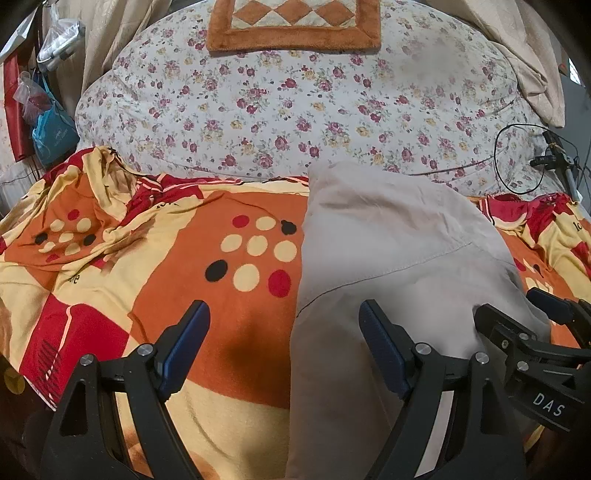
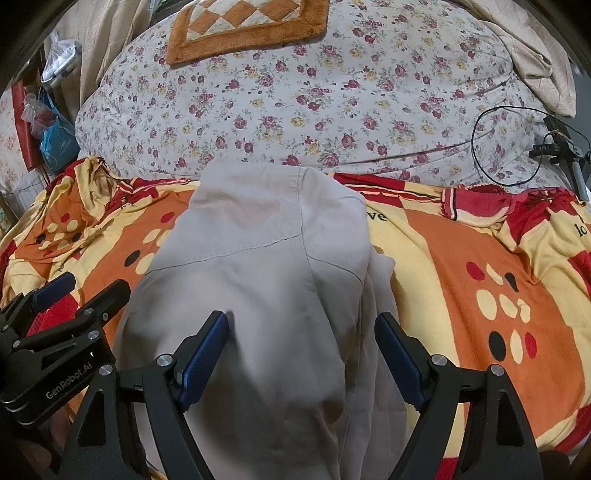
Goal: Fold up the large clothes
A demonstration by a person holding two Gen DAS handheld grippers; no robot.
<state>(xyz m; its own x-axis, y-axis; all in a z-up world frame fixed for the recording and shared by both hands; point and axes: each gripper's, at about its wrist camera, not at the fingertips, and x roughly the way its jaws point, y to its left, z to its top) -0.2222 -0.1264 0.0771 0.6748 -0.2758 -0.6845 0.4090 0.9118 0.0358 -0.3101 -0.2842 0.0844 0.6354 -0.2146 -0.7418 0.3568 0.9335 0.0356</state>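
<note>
- Left gripper [image 1: 284, 350] hangs with jaws wide, empty, over the orange blanket [image 1: 236, 332] at the beige garment's [image 1: 388, 251] left edge.
- Right gripper [image 2: 301, 362] gapes too, straddling the garment's middle, holding nothing.
- Risk: closing now could pinch the blanket along with the cloth and drag both.

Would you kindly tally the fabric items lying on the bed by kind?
Beige garment: 1
Orange, red and yellow patterned blanket: 1
Floral quilt: 1
Orange diamond-pattern mat: 1
Total: 4
</note>
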